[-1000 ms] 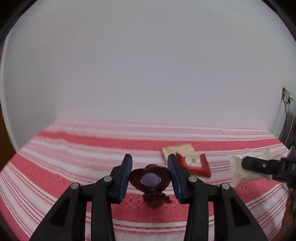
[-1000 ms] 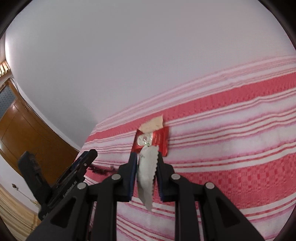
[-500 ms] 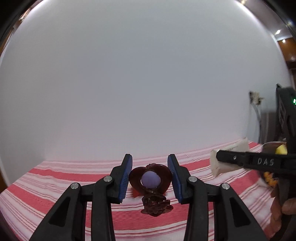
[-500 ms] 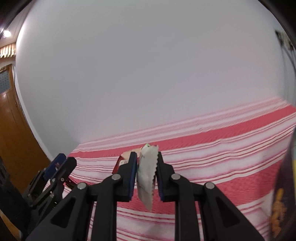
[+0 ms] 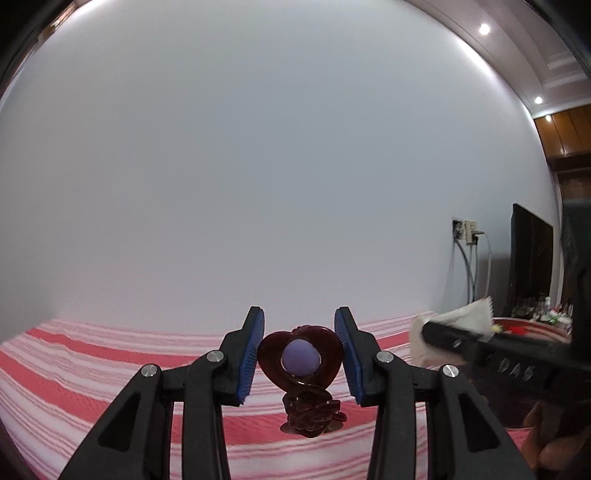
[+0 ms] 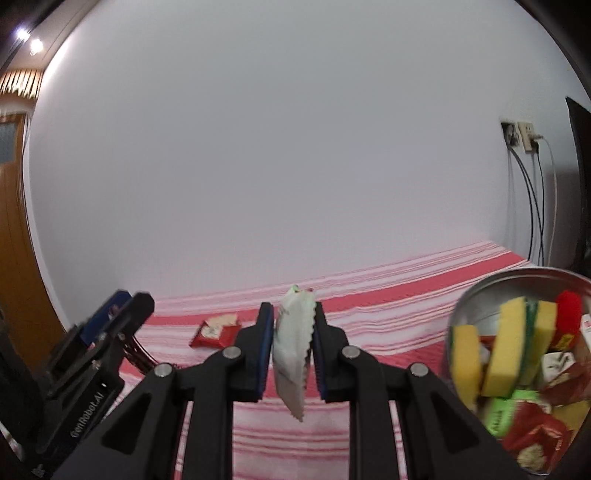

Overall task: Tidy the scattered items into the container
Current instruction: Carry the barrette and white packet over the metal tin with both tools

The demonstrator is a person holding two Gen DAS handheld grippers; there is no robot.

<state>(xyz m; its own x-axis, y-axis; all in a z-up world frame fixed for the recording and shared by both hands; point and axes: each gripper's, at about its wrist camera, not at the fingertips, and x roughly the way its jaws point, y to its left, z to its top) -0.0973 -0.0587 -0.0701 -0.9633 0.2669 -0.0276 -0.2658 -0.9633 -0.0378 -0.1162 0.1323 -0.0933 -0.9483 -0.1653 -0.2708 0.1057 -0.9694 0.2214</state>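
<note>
- One red-and-white striped bed (image 6: 388, 295) fills the lower frame.
- One metal container (image 6: 480, 295), lower right, holds two yellow sponges (image 6: 506, 354).
- Right hand-held gripper (image 6: 293, 347) clamps one white sachet (image 6: 291, 354), centre.
- Left hand-held gripper (image 5: 299, 354) grips one dark-red heart clip (image 5: 299, 360).
- One red packet (image 6: 214, 332) lies centre-left.

The place looked like a room in a home, probably a bedroom. A wide surface covered with a red and white striped cloth (image 6: 388, 291) stood against a plain white wall (image 6: 277, 147), with a wall socket (image 6: 519, 136) and hanging cables, a wooden door (image 6: 14, 240) and small ceiling lights (image 5: 484, 28).
</note>
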